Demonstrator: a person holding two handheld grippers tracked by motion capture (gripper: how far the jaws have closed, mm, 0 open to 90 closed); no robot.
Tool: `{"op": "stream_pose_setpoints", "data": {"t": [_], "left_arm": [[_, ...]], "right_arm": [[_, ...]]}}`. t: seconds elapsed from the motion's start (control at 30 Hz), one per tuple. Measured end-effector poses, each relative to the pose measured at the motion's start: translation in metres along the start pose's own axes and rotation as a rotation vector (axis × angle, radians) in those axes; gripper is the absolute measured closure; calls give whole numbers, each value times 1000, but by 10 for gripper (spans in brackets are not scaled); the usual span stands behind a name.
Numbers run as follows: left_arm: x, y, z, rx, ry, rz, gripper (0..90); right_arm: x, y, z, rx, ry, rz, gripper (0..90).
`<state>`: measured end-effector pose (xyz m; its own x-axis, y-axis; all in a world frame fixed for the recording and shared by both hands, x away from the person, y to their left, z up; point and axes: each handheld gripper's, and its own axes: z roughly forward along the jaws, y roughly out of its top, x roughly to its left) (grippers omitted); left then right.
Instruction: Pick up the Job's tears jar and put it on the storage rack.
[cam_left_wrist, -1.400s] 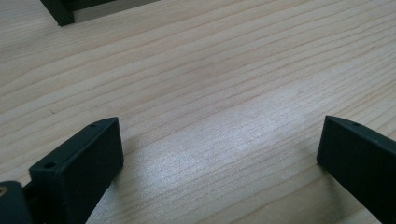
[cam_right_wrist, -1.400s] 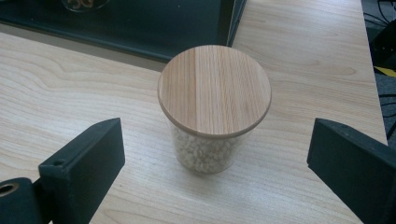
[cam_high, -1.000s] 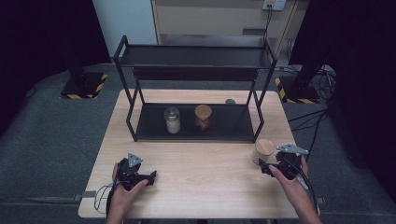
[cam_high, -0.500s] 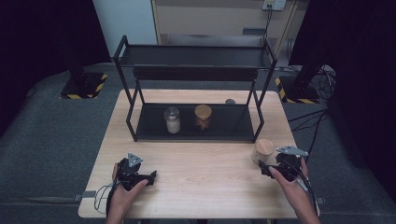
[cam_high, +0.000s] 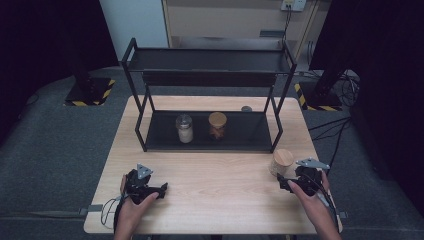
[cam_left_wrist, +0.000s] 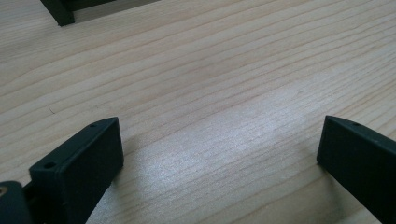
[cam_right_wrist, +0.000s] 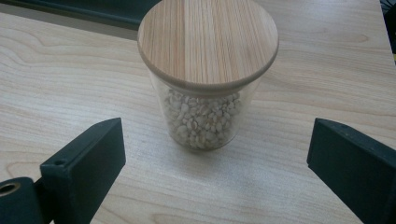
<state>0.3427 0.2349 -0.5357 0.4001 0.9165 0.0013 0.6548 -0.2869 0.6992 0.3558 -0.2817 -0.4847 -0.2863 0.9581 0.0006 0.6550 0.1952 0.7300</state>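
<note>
The left gripper (cam_high: 161, 190) rests low on the wooden table (cam_high: 220, 200), jaws spread wide over bare wood. On the black rack's (cam_high: 210, 75) lower shelf stand 2 jars. At the right, the bean jar (cam_high: 282, 161) stands upright just ahead of the released right gripper (cam_high: 281, 182).

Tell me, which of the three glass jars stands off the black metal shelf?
The wooden-lidded glass jar of pale beans, alone on the wooden table before the right gripper; the other two jars stand on the rack's lower shelf.
</note>
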Motion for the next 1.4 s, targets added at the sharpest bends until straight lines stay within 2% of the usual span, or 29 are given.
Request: {"op": "stream_pose_setpoints", "data": {"t": [0.7, 0.93, 1.4], "left_arm": [[0, 0, 0, 0, 0, 0, 0], [0, 0, 0, 0, 0, 0, 0], [0, 0, 0, 0, 0, 0, 0]], "right_arm": [[-4, 11, 22, 22, -19, 2, 46], [-3, 14, 30, 34, -18, -23, 56], [4, 26, 45, 22, -9, -37, 154]]}}
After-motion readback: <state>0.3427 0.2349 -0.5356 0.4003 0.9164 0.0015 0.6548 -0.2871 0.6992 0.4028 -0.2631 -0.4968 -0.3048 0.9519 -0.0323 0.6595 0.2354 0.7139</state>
